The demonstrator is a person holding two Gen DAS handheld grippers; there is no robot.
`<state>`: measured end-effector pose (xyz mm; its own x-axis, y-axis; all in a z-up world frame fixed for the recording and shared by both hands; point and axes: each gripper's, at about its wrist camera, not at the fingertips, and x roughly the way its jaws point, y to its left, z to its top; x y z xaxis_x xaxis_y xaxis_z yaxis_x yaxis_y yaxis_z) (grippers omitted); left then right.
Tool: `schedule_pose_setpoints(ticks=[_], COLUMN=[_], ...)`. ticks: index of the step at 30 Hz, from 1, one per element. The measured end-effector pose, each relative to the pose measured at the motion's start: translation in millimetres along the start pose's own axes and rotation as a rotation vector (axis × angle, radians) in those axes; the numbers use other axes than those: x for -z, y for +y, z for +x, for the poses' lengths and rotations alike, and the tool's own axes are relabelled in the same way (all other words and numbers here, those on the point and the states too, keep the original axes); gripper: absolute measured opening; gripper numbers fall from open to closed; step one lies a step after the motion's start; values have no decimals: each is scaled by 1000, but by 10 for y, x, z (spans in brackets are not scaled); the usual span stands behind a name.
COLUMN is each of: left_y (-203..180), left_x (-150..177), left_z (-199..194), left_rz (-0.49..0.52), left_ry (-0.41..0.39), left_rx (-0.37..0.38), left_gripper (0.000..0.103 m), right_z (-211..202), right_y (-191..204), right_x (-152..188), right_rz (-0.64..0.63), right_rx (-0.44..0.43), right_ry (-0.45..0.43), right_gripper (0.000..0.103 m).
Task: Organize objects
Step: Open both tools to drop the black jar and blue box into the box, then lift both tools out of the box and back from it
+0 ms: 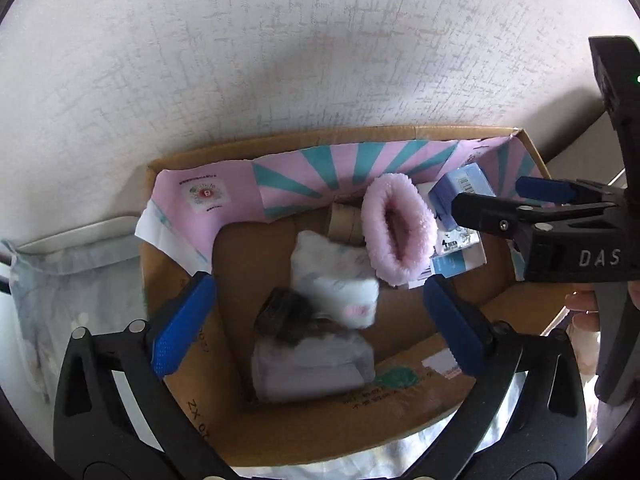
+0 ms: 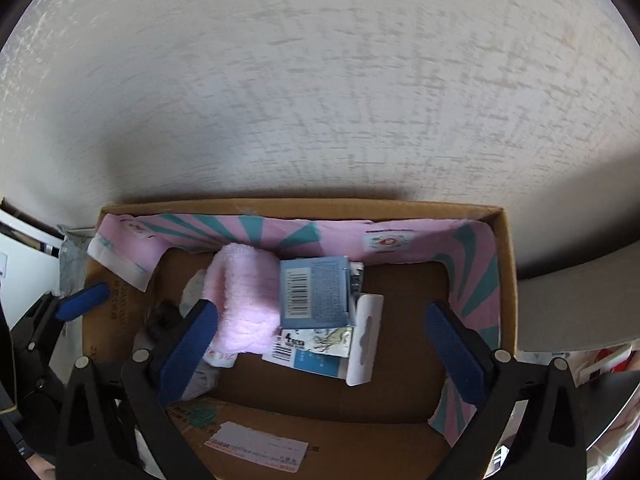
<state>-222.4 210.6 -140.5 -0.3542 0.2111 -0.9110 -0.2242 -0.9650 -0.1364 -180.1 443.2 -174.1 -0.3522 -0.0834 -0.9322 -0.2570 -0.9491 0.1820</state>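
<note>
Inside the cardboard box point(image 2: 506, 280) against the wall: fluffy pink slipper point(image 2: 244, 300) left of a blue carton point(image 2: 314, 294). Above, left gripper point(image 1: 320, 322) and right gripper point(image 2: 320, 348), jaws apart, empty.

The dark furry thing point(image 1: 286, 314) was blurred — its kind could not be told. The pink fleece point(image 2: 244, 300) hid the white bundle point(image 2: 194, 290) — mostly.
</note>
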Motion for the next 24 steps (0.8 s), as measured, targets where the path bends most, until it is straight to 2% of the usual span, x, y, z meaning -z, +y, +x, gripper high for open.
schedule_pose_setpoints(ticks=[17, 24], left_y=[53, 24], left_x=[18, 57], left_z=[-61, -220], left_rz=[-9, -5], left_ry=[-5, -26], left_rx=[15, 10], left_gripper=[103, 103], right_z=[-50, -110], right_y=[-7, 29], right_x=[41, 76], right_rz=[-9, -14], right_rx=[13, 9], right_ry=[-7, -16], right_gripper=[103, 103])
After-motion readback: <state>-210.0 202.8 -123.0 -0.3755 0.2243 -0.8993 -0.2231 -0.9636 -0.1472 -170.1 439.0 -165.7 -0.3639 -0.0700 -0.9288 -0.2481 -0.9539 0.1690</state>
